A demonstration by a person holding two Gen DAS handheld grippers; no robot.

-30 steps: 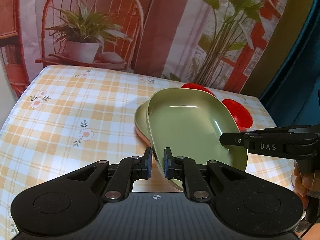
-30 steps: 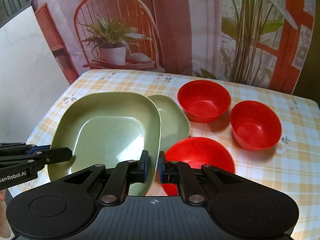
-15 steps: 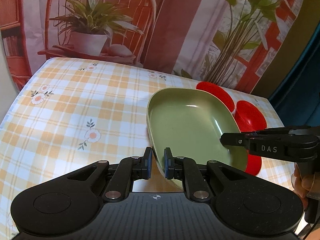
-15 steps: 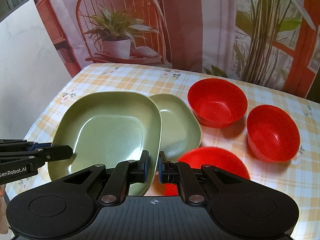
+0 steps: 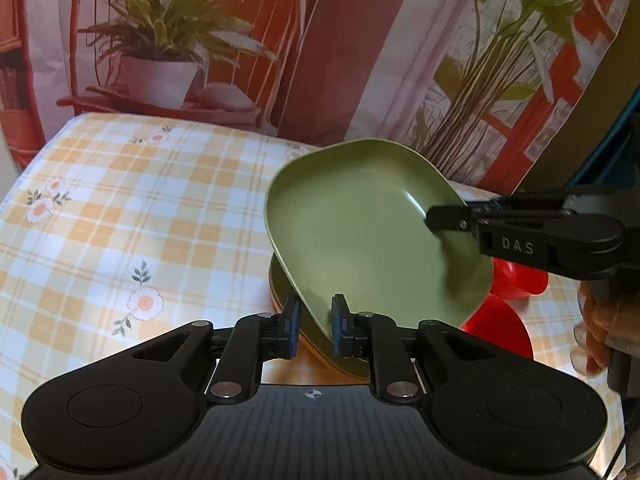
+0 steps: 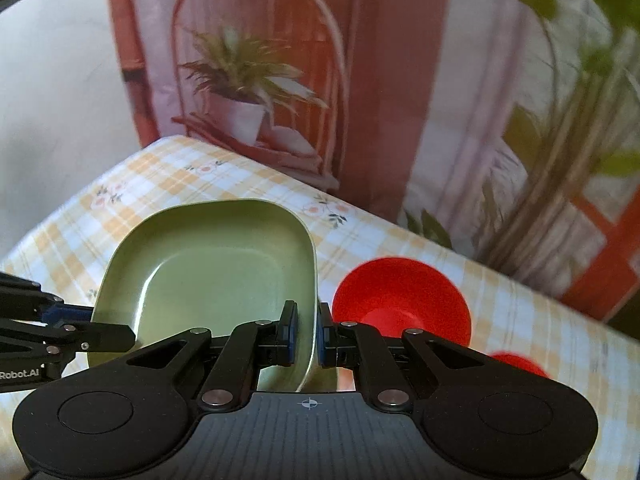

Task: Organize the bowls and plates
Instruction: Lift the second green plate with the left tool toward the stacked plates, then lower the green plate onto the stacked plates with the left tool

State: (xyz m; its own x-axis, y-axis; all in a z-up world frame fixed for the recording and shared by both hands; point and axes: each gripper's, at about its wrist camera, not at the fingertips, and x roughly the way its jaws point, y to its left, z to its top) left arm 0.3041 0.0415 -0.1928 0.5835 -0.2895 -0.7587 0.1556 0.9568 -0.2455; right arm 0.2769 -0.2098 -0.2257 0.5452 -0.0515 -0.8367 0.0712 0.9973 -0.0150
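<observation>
A large green plate [image 5: 368,236] is held in the air, tilted, by both grippers on opposite rims. My left gripper [image 5: 314,330] is shut on its near rim in the left wrist view. My right gripper [image 6: 306,334] is shut on its right rim [image 6: 310,280] in the right wrist view. A smaller green plate [image 5: 312,344] lies on the table right under the held one, mostly hidden. Red bowls [image 6: 400,304] stand to the right; two show partly in the left wrist view [image 5: 516,280].
The table has a yellow checked cloth with flowers [image 5: 120,208]. A printed backdrop [image 5: 320,40] hangs behind the far edge. A second red bowl [image 6: 518,362] peeks out at the right in the right wrist view.
Both grippers have carried the large green plate to the right and over the smaller green plate, which is now under it. The right wrist view has swung and blurred.
</observation>
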